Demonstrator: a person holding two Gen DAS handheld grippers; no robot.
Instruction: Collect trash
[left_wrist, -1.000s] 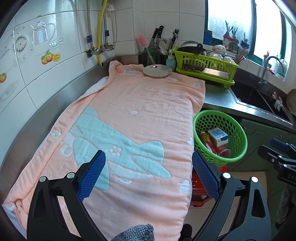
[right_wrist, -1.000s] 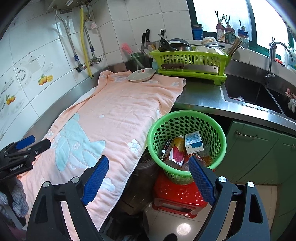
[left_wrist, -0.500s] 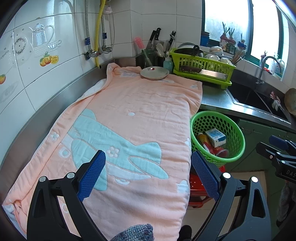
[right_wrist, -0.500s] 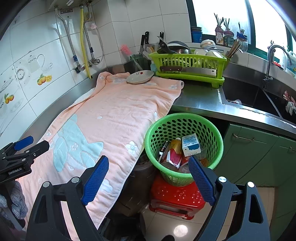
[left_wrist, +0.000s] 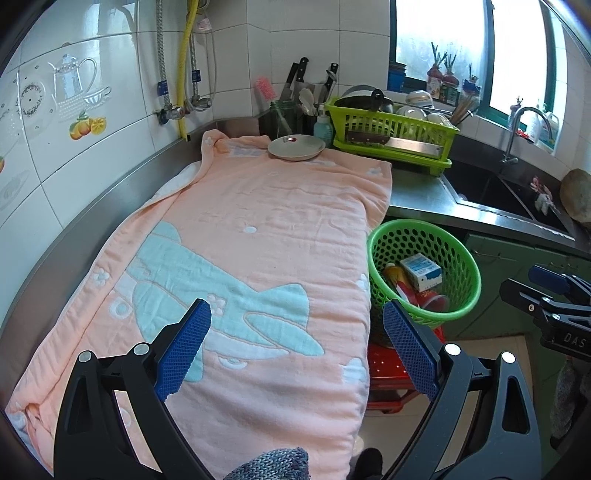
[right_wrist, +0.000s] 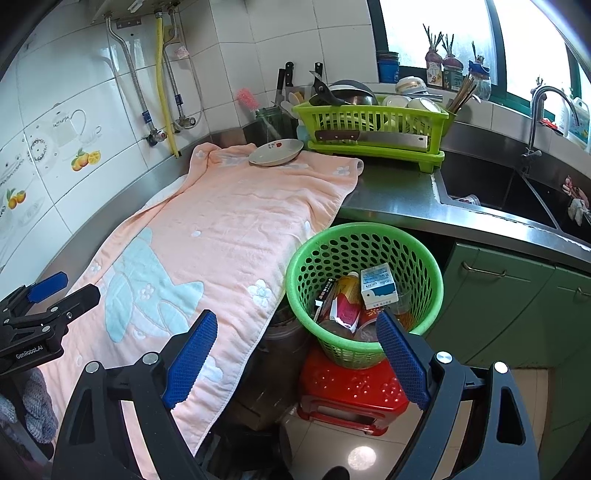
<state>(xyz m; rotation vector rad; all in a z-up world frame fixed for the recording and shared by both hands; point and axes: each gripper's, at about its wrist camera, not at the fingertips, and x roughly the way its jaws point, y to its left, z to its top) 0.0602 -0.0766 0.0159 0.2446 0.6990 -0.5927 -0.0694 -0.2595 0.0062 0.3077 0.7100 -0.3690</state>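
A soft peach cotton towel with a slightly crinkled, matt weave covers the brushed stainless-steel counter up to its front edge. On the towel's far end rests a glossy glazed ceramic plate. The green basket is perforated, faintly shiny plastic; inside lie a printed paper carton and glossy foil wrappers. It stands on a shiny red plastic stool. The dish rack is lime plastic. Wall tiles are smooth, glossy white. Gripper pads show knurled blue rubber on matt black plastic.
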